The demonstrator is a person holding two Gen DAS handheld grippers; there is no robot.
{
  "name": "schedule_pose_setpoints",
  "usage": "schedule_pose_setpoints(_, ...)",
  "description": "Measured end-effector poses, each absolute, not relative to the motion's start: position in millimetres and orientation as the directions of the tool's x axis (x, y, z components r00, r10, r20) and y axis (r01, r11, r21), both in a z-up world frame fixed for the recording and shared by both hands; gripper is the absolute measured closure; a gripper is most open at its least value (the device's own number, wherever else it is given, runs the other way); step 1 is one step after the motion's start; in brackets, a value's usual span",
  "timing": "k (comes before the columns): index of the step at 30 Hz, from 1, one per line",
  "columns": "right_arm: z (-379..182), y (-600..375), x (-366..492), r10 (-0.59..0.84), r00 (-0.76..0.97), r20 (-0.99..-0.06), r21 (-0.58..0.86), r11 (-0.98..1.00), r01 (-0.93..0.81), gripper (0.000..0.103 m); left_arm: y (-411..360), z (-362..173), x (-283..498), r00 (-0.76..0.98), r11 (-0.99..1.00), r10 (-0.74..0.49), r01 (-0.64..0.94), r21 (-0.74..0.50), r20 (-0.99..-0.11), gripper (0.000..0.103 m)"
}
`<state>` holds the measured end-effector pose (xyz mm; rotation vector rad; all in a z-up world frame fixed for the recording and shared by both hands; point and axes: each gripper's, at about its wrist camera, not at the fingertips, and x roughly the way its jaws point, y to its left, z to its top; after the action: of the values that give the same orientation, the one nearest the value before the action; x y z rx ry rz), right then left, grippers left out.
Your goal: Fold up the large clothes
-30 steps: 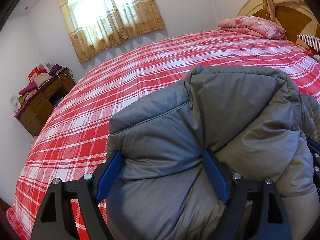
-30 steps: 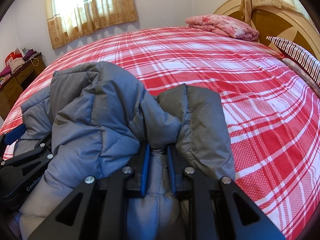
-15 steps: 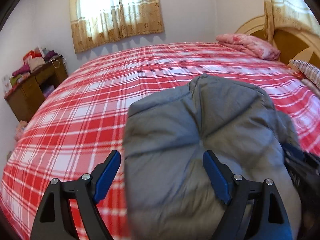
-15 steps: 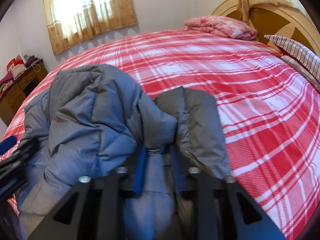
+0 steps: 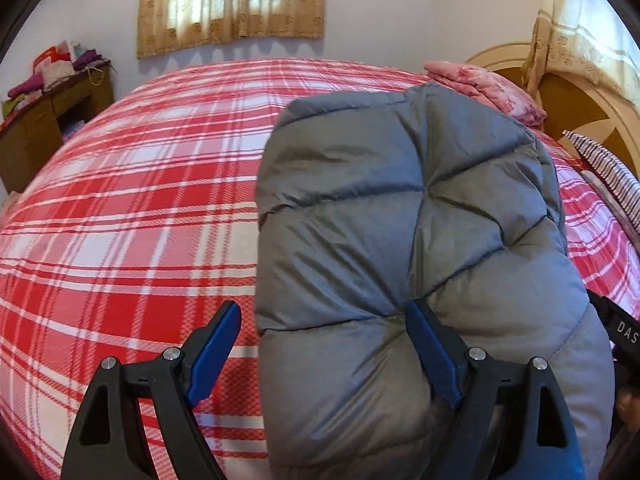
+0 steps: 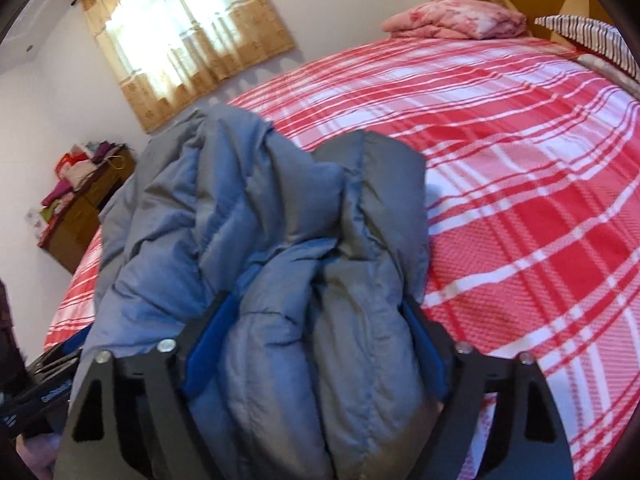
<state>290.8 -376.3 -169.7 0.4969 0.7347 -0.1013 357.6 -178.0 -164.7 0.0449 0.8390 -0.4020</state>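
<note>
A grey quilted puffer jacket (image 5: 408, 240) lies bunched on the red plaid bed (image 5: 132, 216). My left gripper (image 5: 324, 344) is open, its jaws wide apart. The jacket's left edge fills the right half of the gap and presses on the right finger (image 5: 430, 354); the left finger (image 5: 214, 346) is over bare bedspread. In the right wrist view the jacket (image 6: 280, 240) is a thick folded bundle. My right gripper (image 6: 316, 348) is open, with the bundle filling the space between its wide-apart jaws. The left gripper's body (image 6: 44, 394) shows at the lower left.
A folded pink blanket (image 5: 488, 88) and a striped pillow (image 5: 608, 172) lie by the wooden headboard (image 5: 576, 104) at the right. A wooden dresser (image 5: 48, 120) piled with clothes stands at the left wall. A curtained window (image 5: 232, 4) is behind the bed.
My right gripper was shut on the jacket and has opened wide around the bundle. The left gripper stayed open and shifted left, so the jacket now sits to its right.
</note>
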Motion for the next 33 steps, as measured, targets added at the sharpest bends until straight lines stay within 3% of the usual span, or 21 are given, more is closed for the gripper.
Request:
schedule_pose_setpoints(2,-170.8,-373.2,291.6,0.111,0.744,-0.659,0.408,0.884,0.229,0.031,-175.6,-166.8,358.4,0.582,0.913,-0.362,0.381,-0.149,-0.729,0.018)
schedule_pose_setpoints(3,-171.9,-371.4,294.0,0.138,0.741,-0.657,0.422,0.882,0.209,0.032,-175.8,-168.9,359.2,0.564,0.900,-0.394,0.397,-0.180,-0.726,0.023)
schedule_pose_setpoints(5,-175.1,-373.1,298.8,0.203,0.733,-0.649,0.465,0.869,0.171,0.045,-178.9,-170.4,357.7,0.553,0.884,-0.426,0.423,-0.199,-0.716,0.034)
schedule_pose_setpoints(6,-176.2,-372.7,301.9,0.237,0.728,-0.644,0.488,0.859,0.152,0.049,-180.9,-169.8,355.8,0.553,0.880,-0.430,0.433,-0.195,-0.714,0.044)
schedule_pose_setpoints(7,-176.2,-372.3,303.3,0.253,0.728,-0.638,0.498,0.856,0.138,0.062,-184.5,-167.5,351.4,0.559,0.874,-0.432,0.452,-0.177,-0.708,0.058)
schedule_pose_setpoints(8,-174.1,-369.5,302.6,0.262,0.731,-0.630,0.499,0.858,0.122,0.073,-188.1,-164.7,346.8,0.572,0.873,-0.423,0.465,-0.147,-0.703,0.064)
schedule_pose_setpoints(10,-168.9,-364.3,298.1,0.271,0.743,-0.612,0.496,0.863,0.094,0.081,-193.1,-153.6,332.8,0.603,0.868,-0.410,0.488,-0.090,-0.685,0.083)
schedule_pose_setpoints(15,-144.9,-341.8,275.9,0.333,0.791,-0.514,0.545,0.839,0.001,0.084,-180.7,-111.1,293.0,0.714,0.872,-0.379,0.489,0.031,-0.589,0.087)
schedule_pose_setpoints(21,-98.4,-295.5,270.3,0.416,0.810,-0.413,0.546,0.825,-0.146,0.084,-116.4,-60.9,266.2,0.797,0.903,-0.348,0.427,0.053,-0.494,0.088)
schedule_pose_setpoints(27,-72.2,-230.2,273.5,0.502,0.774,-0.386,0.513,0.814,-0.272,0.084,-48.8,-41.8,243.6,0.859,0.941,-0.260,0.327,0.082,-0.442,0.089)
schedule_pose_setpoints(33,-66.5,-164.4,283.8,0.571,0.719,-0.397,0.491,0.794,-0.359,0.084,3.1,-46.3,231.9,0.867,0.965,-0.182,0.247,0.083,-0.463,0.089)
